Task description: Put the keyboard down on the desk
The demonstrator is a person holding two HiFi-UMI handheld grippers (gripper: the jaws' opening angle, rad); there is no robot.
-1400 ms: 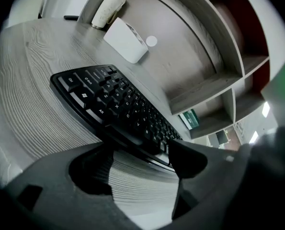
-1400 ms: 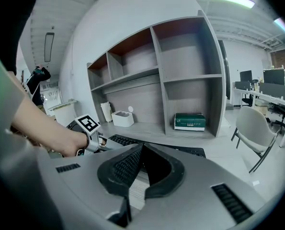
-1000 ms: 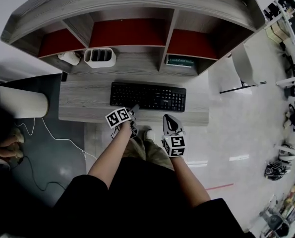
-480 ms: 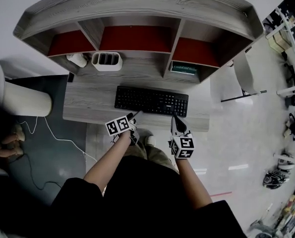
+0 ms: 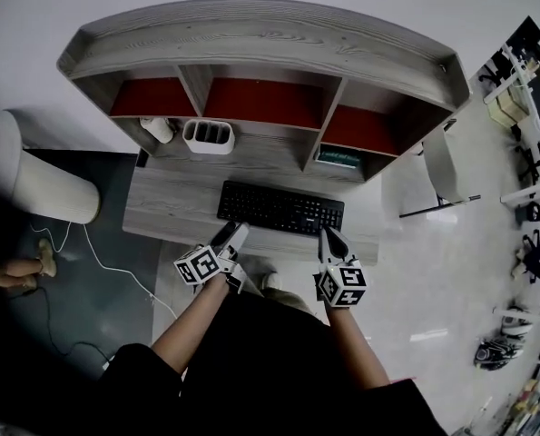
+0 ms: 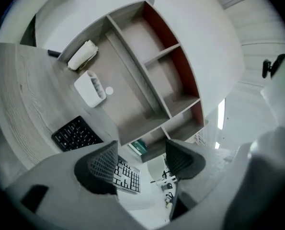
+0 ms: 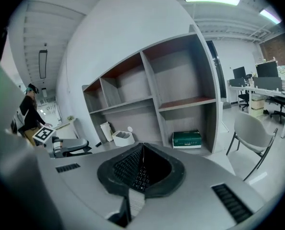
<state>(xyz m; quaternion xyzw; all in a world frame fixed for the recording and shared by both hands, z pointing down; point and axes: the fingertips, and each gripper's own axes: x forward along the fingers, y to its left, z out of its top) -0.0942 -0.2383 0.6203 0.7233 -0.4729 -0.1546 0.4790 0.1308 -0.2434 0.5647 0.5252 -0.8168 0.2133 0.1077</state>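
The black keyboard (image 5: 280, 209) lies flat on the grey wooden desk (image 5: 165, 209), near its front edge. My left gripper (image 5: 231, 235) hovers just in front of the keyboard's left end. Its jaws are open and have just been closing a little, with nothing between them. In the left gripper view the keyboard (image 6: 74, 134) shows beyond the left gripper (image 6: 142, 163). My right gripper (image 5: 332, 237) hangs at the keyboard's right end, apart from it. In the right gripper view the right gripper (image 7: 142, 169) has its pads together, and nothing is held.
A shelf hutch with red backs (image 5: 270, 103) stands on the desk. On its low shelf are a white pen holder (image 5: 208, 136) and a green box (image 5: 339, 159). A white chair (image 5: 437, 166) is to the right, a white cylinder (image 5: 47, 193) to the left, and a cable (image 5: 115, 263) runs across the floor.
Both grippers have risen from the desk's front edge. The left one has tilted up, closer to level. The keyboard has stayed put on the desk.
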